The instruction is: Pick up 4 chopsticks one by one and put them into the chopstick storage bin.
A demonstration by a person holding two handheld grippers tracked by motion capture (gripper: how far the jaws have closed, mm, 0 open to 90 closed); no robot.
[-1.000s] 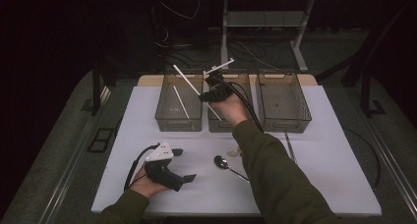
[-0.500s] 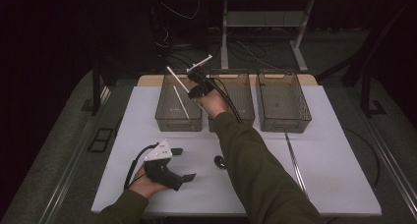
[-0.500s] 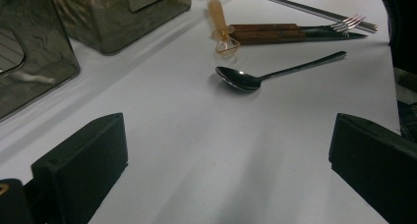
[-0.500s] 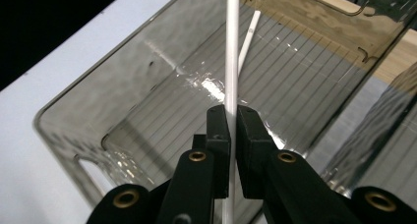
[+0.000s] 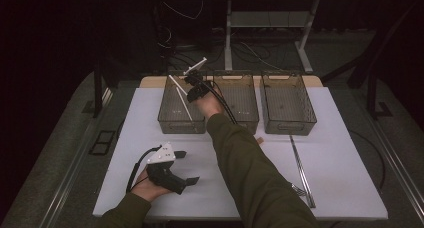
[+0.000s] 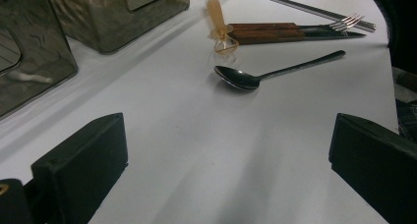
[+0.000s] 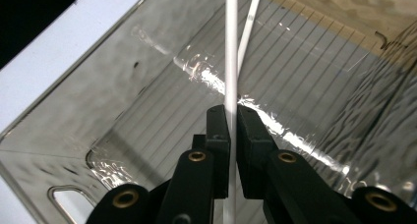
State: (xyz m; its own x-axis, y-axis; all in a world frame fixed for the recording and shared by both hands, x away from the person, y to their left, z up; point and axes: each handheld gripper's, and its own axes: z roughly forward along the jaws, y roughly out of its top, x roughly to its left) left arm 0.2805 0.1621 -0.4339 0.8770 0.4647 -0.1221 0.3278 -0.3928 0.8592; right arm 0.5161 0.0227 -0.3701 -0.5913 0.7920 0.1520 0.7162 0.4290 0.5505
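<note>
The left gripper (image 5: 186, 165) rests on the table (image 5: 340, 153), jaws wide apart, nothing between; over the left bin (image 5: 170, 119) the right gripper (image 7: 232, 117) clamps a white stick (image 7: 230, 47); another stick (image 7: 247, 27) leans inside.

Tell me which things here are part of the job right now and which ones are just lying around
In the job:
- right gripper, jaws shut on the white chopstick
- second white chopstick, already lying in the left bin

Lying about:
- spoon
- wooden-handled utensils and fork
- metal chopsticks
- middle bin and right bin
- left gripper, open, resting on the table
</note>
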